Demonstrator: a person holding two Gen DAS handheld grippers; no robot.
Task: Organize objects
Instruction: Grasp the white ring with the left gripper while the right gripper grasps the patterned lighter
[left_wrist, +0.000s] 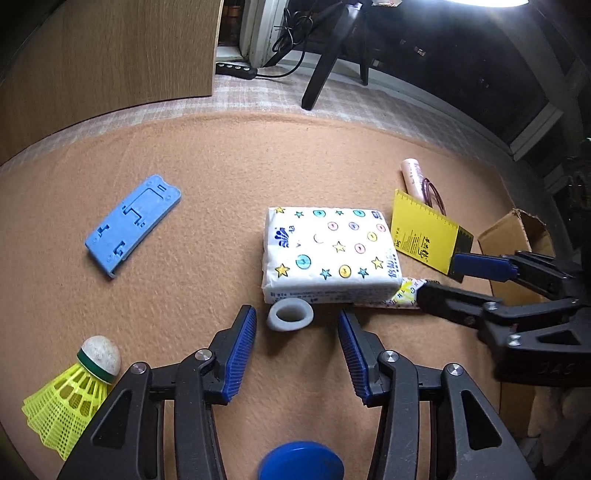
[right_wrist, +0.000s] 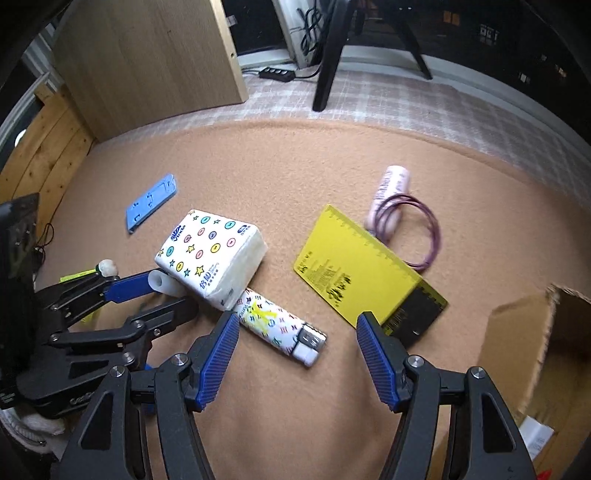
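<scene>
My left gripper (left_wrist: 297, 328) has its jaws partly spread and empty, angled down over the white ring (left_wrist: 290, 314) that touches the tissue pack (left_wrist: 328, 254). My right gripper (right_wrist: 295, 332) stands wider, empty, above the lighter (right_wrist: 280, 326) on the mat (right_wrist: 295, 155), notebook (right_wrist: 365, 275) beside it.

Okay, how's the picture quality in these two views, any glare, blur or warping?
Left wrist view: strong fisheye bend, dark vignetted corners, a blown-out lamp at the top edge, and the blue disc at the bottom is soft. Right wrist view: same curvature, even light on the felt mat, slight blur on the cardboard box.
</scene>
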